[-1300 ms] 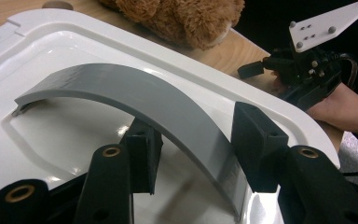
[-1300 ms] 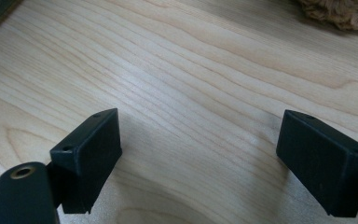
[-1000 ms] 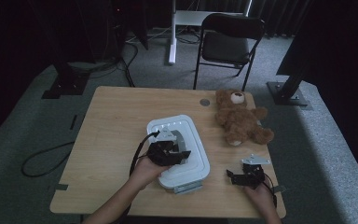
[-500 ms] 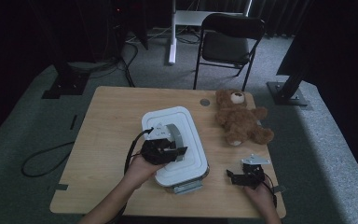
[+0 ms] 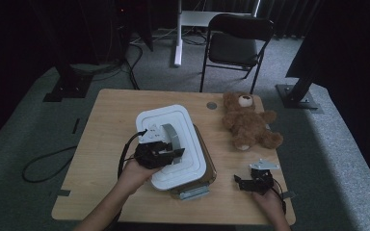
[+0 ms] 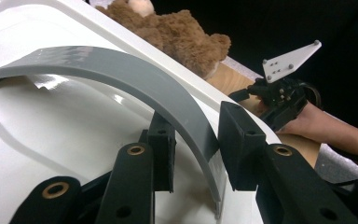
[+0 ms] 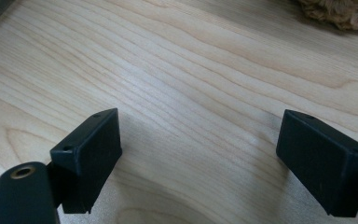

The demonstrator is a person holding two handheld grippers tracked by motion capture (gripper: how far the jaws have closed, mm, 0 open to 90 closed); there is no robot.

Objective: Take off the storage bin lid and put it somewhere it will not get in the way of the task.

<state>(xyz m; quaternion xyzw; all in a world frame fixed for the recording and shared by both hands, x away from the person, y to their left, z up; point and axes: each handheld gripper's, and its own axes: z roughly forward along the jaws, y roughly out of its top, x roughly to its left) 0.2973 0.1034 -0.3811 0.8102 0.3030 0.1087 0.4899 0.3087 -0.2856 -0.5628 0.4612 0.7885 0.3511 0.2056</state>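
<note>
Up in the high view, the white lid (image 5: 176, 144) lies long axis near-to-far on the brown box (image 5: 211, 168) mid-surface, left gripper (image 5: 166, 153) on its grey handle (image 5: 171, 135). Closer, the left gripper view shows fingers (image 6: 162, 149) just closing around that arched handle, barely gapped. Right gripper view: fingers (image 7: 93, 144) spread wide over bare surface (image 7: 205, 65), holding nothing.

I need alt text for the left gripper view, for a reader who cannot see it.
Two black tongs close on the grey curved handle of a white lid. Behind it lies a brown teddy bear, and at right a hand holds the other tongs.
</note>
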